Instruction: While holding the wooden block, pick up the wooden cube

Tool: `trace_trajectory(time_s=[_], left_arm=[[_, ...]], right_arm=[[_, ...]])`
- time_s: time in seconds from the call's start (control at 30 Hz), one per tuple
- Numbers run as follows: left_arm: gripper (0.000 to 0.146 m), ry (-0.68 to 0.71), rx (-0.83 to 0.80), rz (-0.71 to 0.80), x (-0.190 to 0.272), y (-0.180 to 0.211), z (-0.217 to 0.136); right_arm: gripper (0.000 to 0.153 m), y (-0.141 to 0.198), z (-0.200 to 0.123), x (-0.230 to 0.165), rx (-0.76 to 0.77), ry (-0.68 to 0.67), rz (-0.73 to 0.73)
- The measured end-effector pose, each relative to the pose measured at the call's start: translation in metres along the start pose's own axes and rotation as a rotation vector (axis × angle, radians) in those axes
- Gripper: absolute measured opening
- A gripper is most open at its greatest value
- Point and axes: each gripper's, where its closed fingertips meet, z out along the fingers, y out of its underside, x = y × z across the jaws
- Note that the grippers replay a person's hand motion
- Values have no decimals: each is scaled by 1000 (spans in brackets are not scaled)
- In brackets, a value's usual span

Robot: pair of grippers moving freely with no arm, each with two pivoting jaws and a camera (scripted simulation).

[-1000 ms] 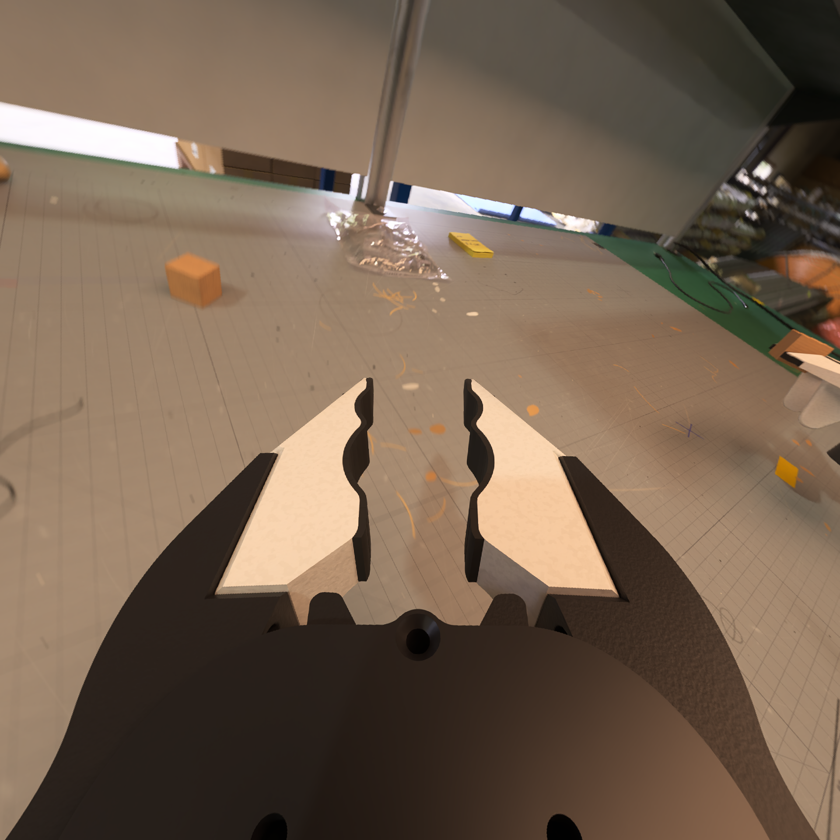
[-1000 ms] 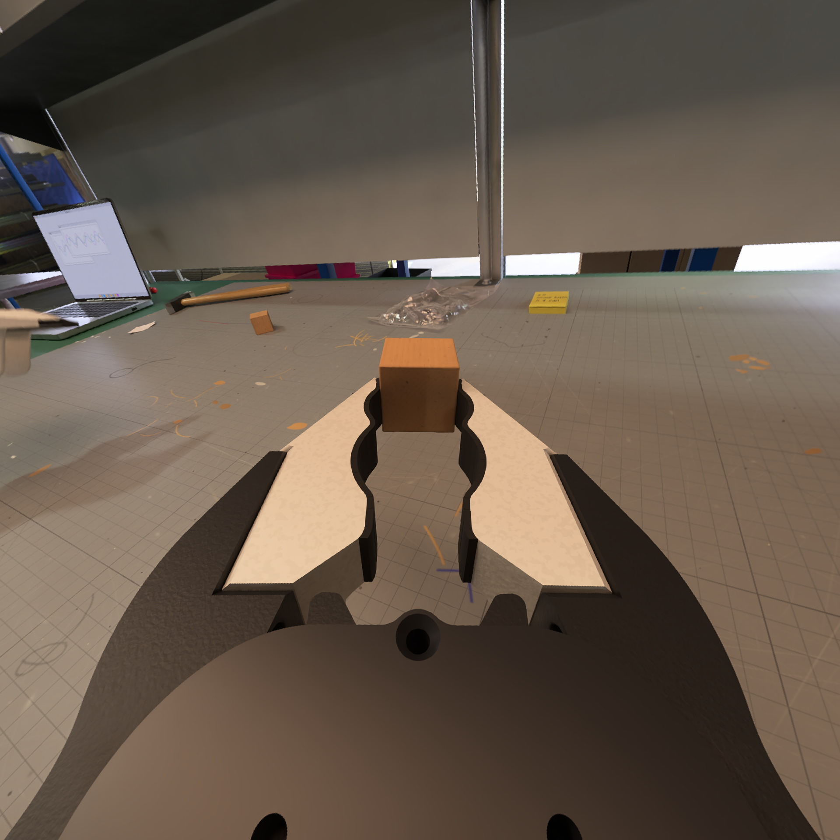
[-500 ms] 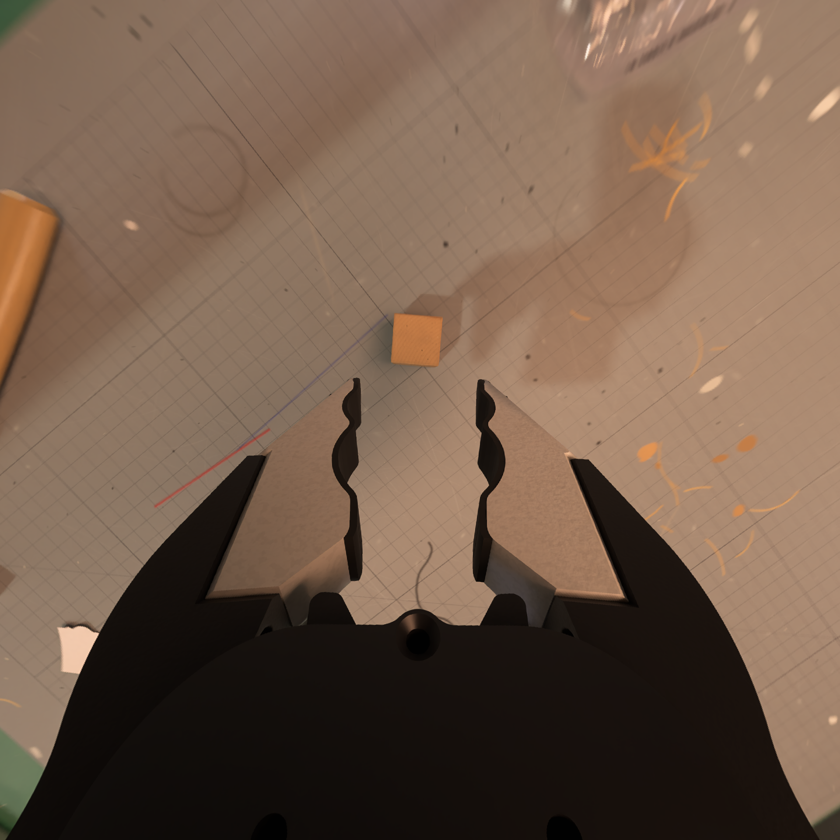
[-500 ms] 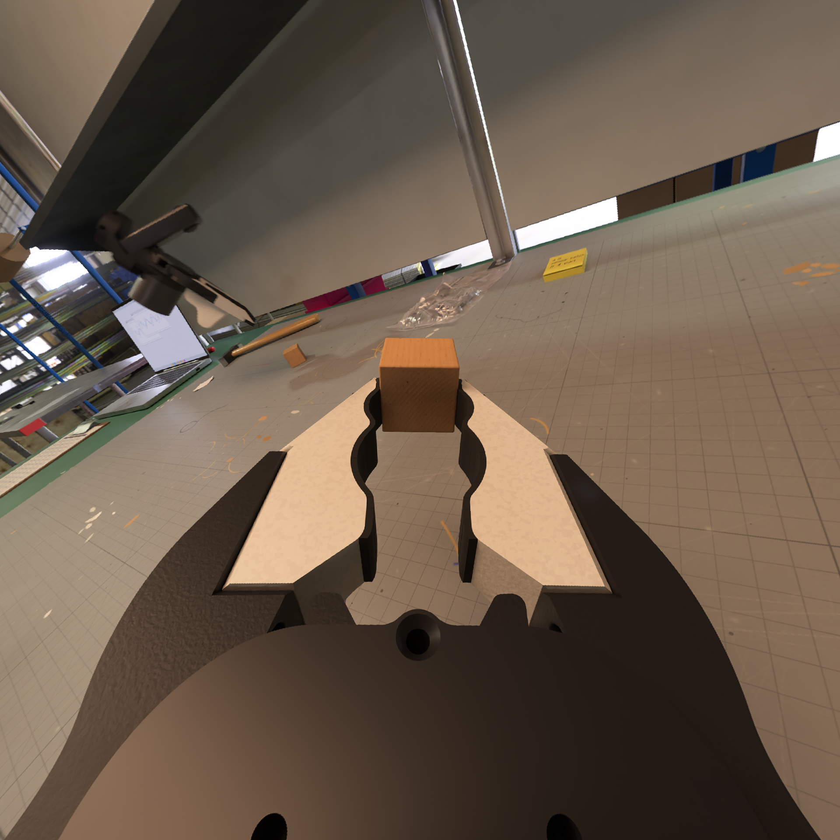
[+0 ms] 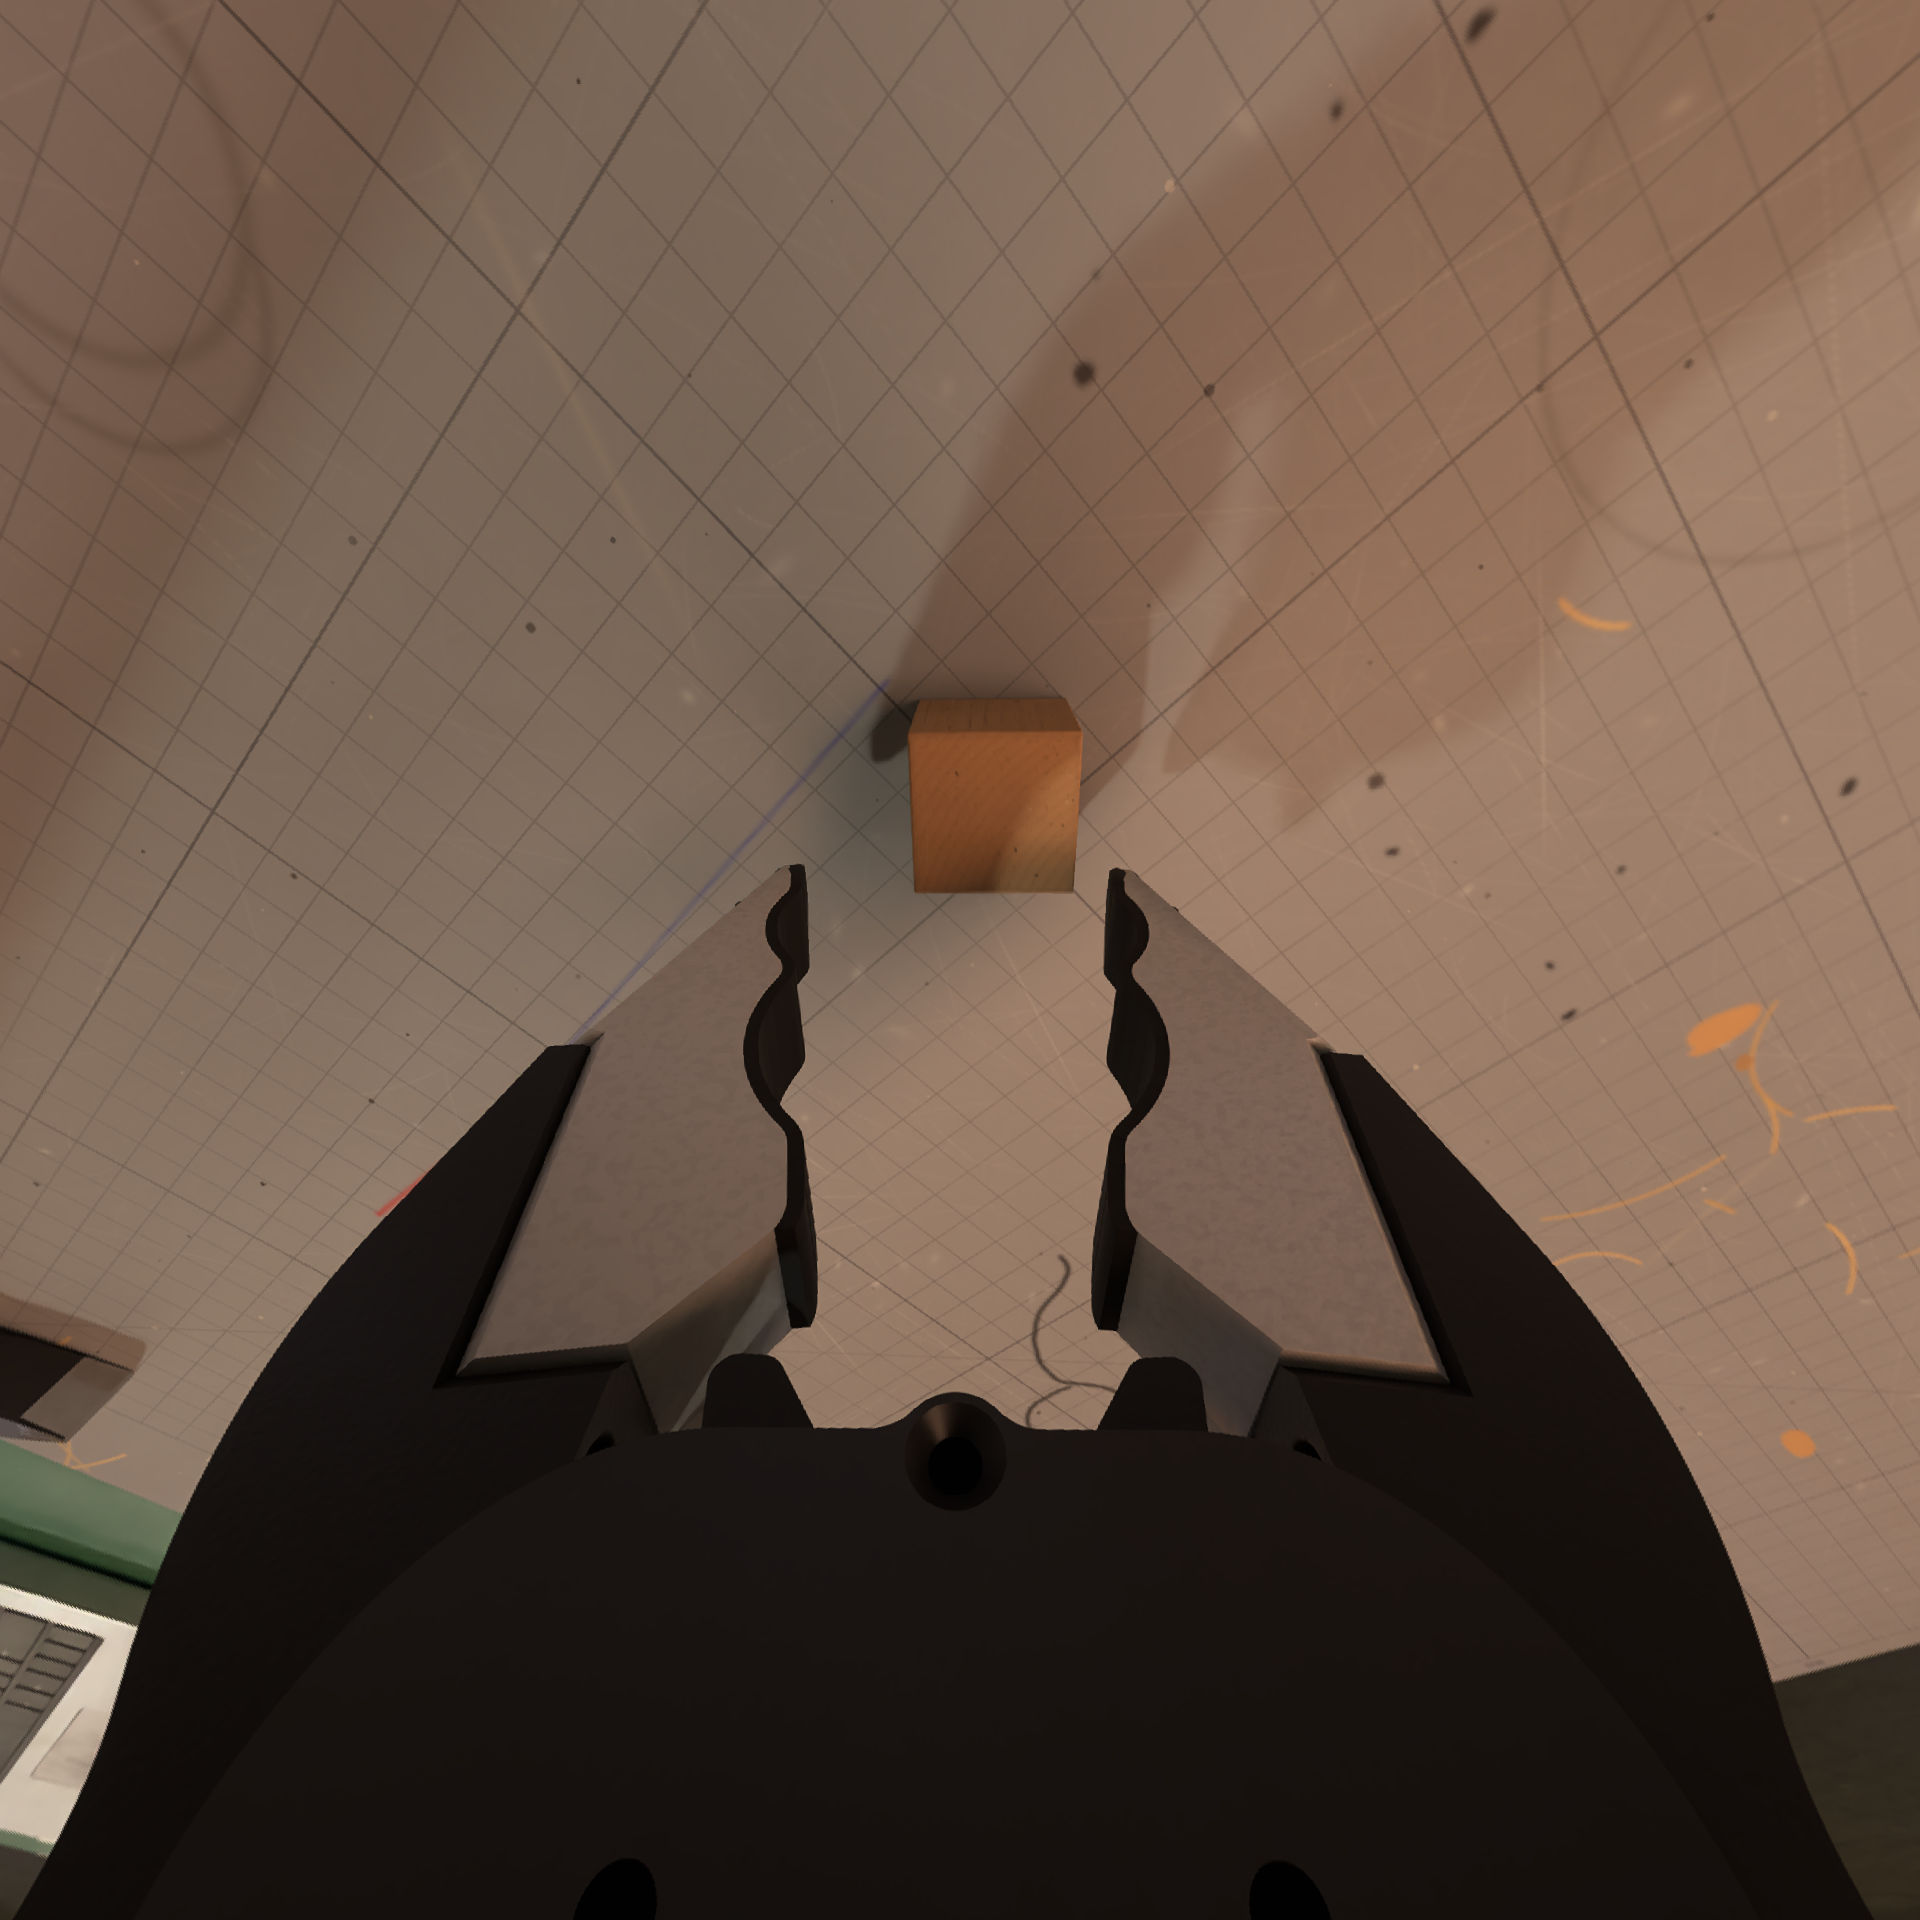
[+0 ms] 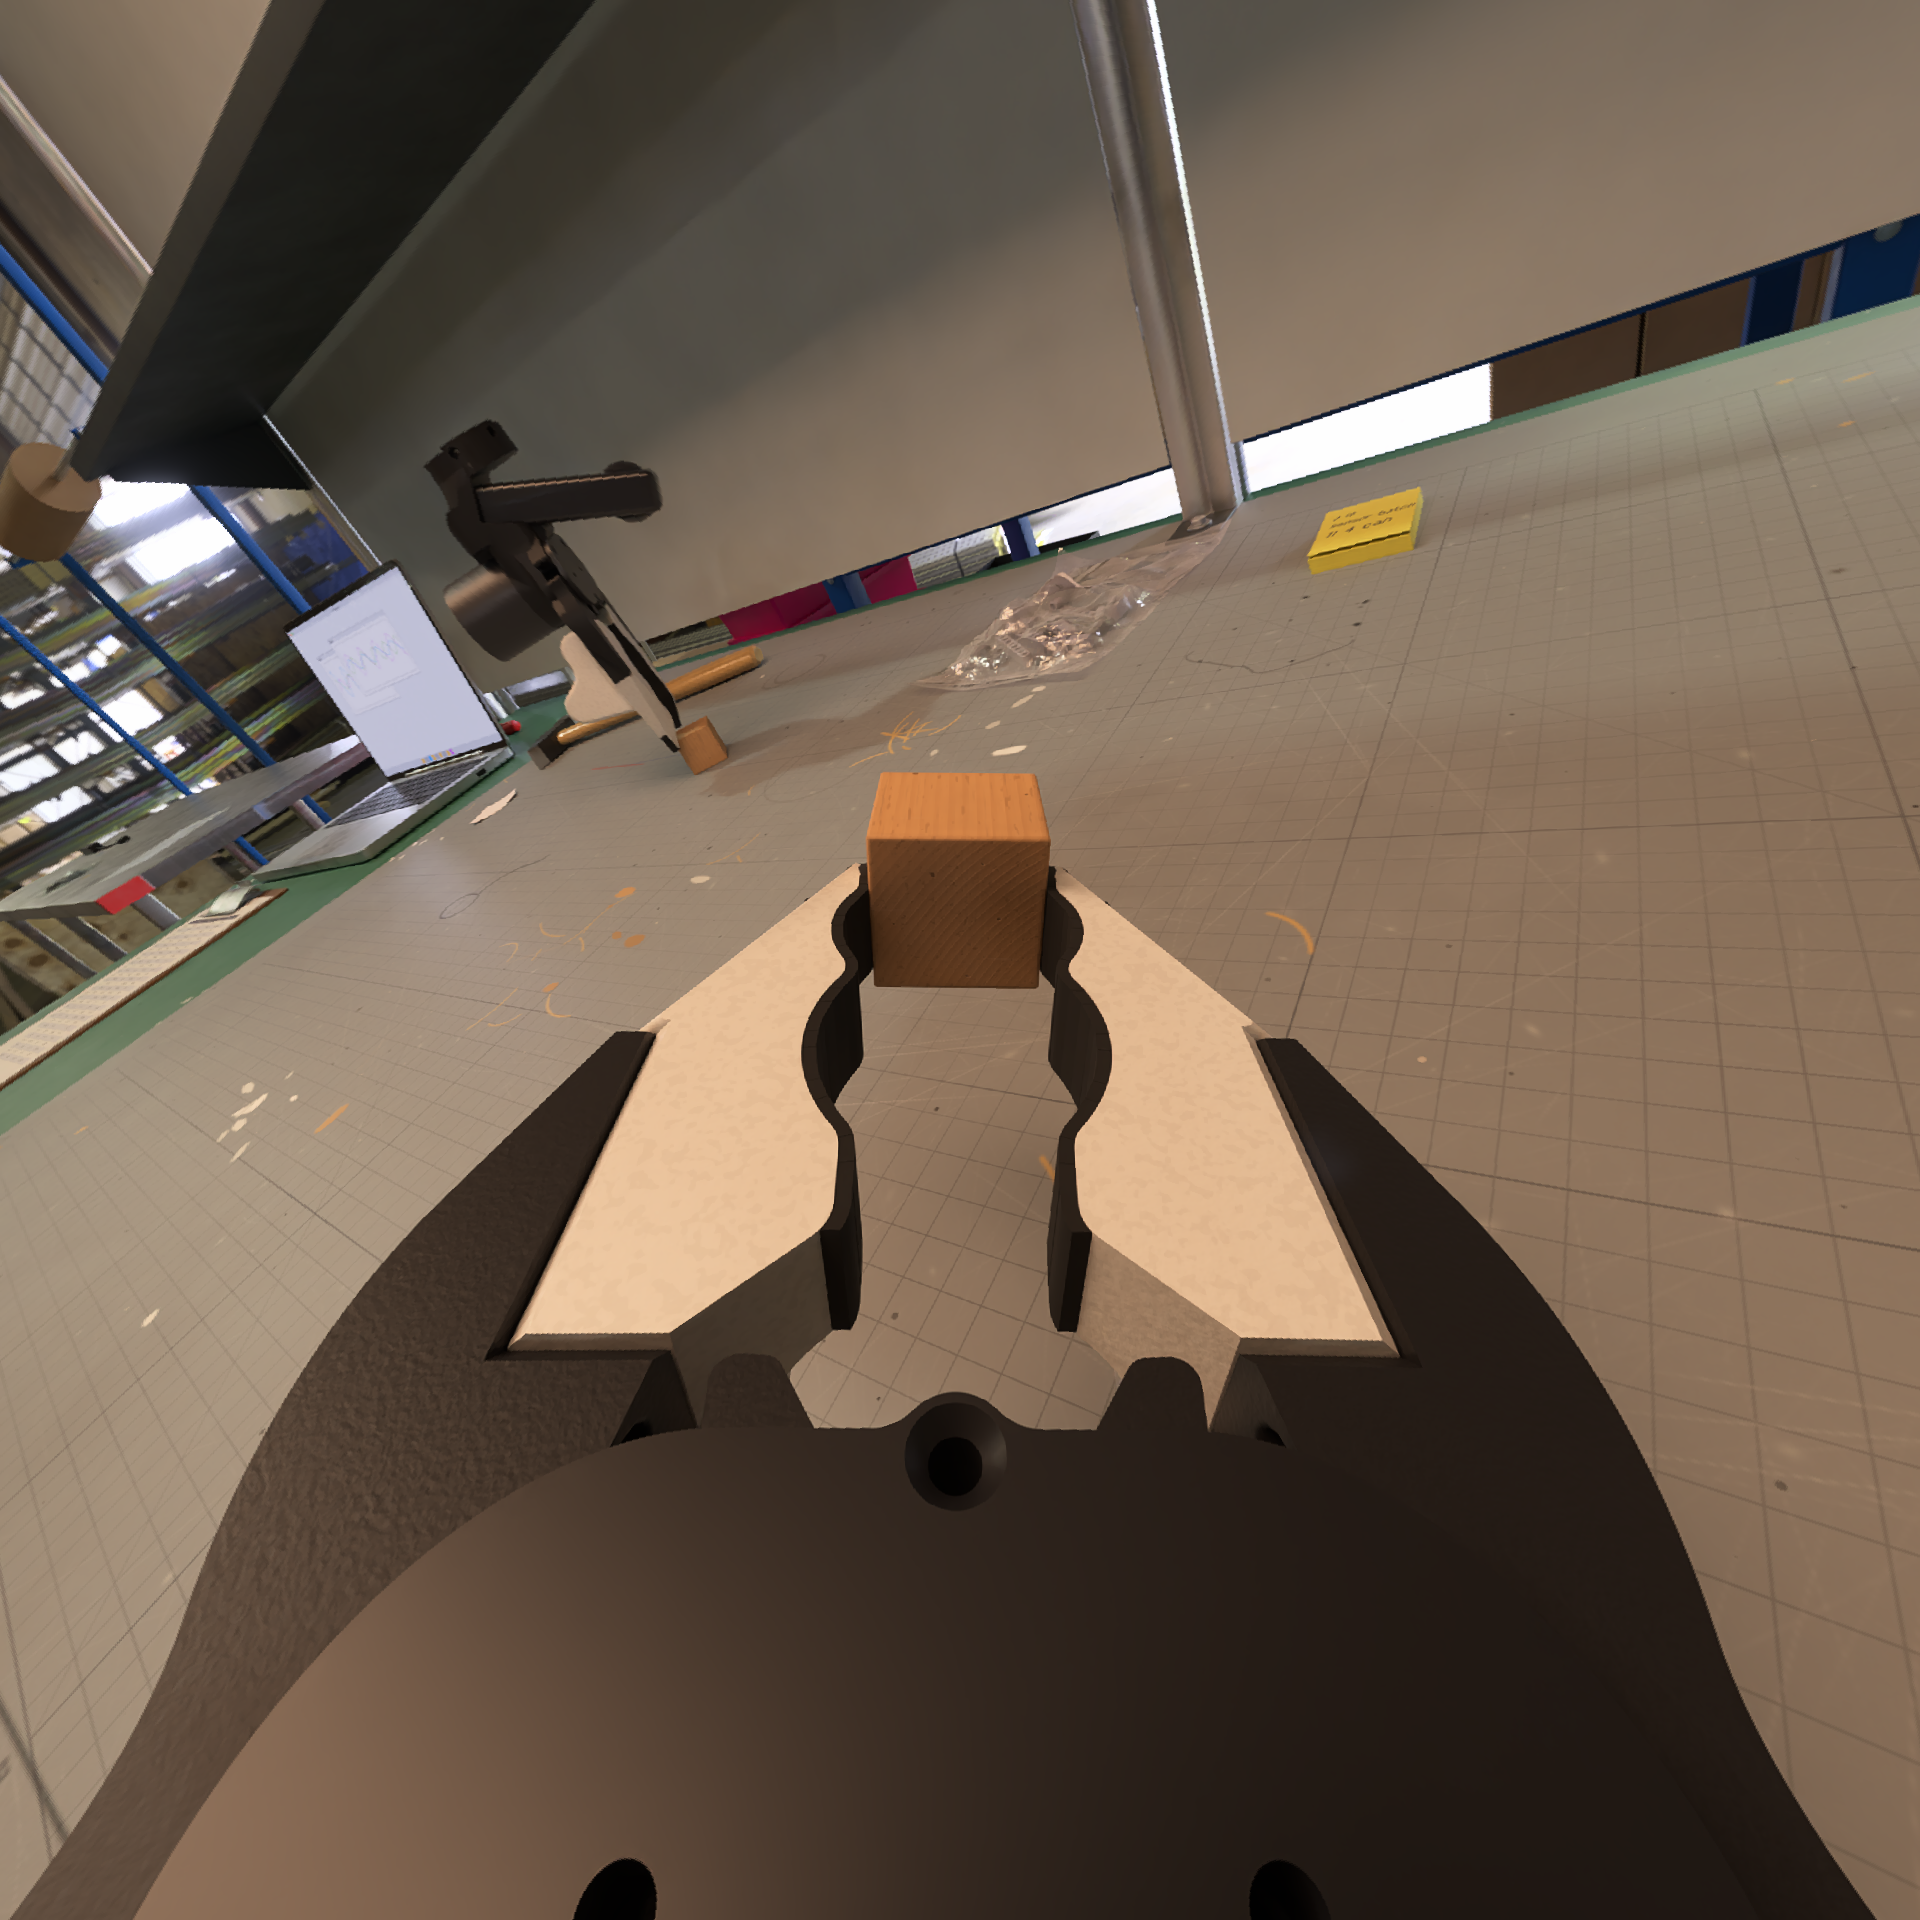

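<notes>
In the left wrist view the wooden cube rests on the grid mat, just beyond my fingertips. My left gripper points steeply down at it, open and empty, the cube centred ahead of the gap. In the right wrist view my right gripper is shut on the wooden block, held at the fingertips above the mat. Far off in that view the left gripper stands tilted over the small cube.
A laptop stands at the mat's left edge; its corner shows in the left wrist view. A hammer's wooden handle, a clear plastic bag, a yellow box and a metal post lie farther back.
My left gripper has swung over the cube, tipped downward and come down close to it, jaws opening slightly. My right gripper has tilted and lifted with the block still held.
</notes>
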Motion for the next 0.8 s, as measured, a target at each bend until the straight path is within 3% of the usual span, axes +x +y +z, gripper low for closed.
trace_trajectory(time_s=[0.2, 0.27, 0.37, 0.5, 0.63, 0.73, 0.8], left_arm=[[57, 25, 4, 12, 10, -4, 16], [53, 23, 16, -7, 9, -6, 16], [33, 14, 44, -26, 7, -7, 15], [33, -57, 170, -14, 2, -8, 1], [33, -169, 476, -55, 0, -13, -64], [33, -300, 764, -41, 10, -13, -145], [33, -316, 959, -30, 28, -13, -201]], right_arm=[[31, 1, 2, -3, -6, -15, 3], [31, 1, 2, -4, -11, -24, 7], [31, 2, 2, -6, -16, -32, 5], [31, 1, -3, -7, -9, -34, -4], [31, 3, -5, -11, -23, -42, -28], [31, 5, -4, -17, -39, -44, -57], [31, 7, -2, -21, -49, -48, -75]])
